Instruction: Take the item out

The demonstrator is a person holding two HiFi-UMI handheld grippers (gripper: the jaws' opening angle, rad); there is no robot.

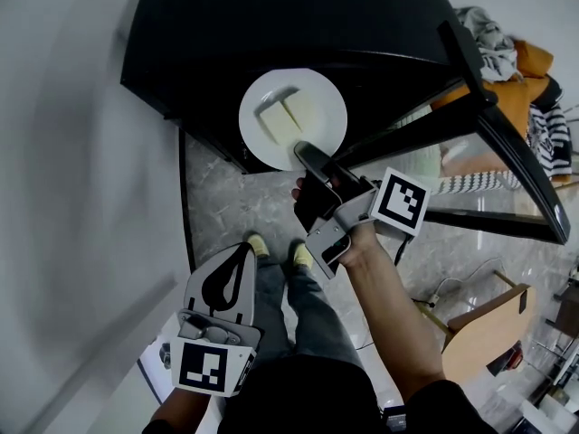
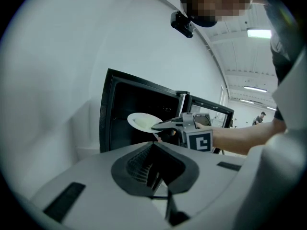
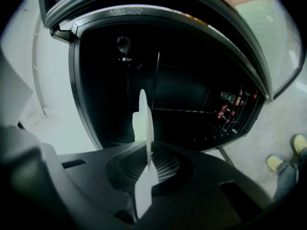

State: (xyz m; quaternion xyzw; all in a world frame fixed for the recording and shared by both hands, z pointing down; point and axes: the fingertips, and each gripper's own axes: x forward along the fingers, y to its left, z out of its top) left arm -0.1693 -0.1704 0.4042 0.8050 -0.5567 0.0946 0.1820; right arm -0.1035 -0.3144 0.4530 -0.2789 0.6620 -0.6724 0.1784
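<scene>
Right gripper (image 1: 309, 154) jaws clamp the near rim of the white plate (image 1: 327, 93), level and face up, at the black oven (image 1: 271, 16) mouth; left gripper (image 1: 241, 257) jaws together, empty.

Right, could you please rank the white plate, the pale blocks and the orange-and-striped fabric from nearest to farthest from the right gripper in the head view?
1. white plate: near rim clamped in the right gripper.
2. pale blocks: on the plate's middle, just beyond the jaws.
3. orange-and-striped fabric: far off at the view's upper right.
</scene>
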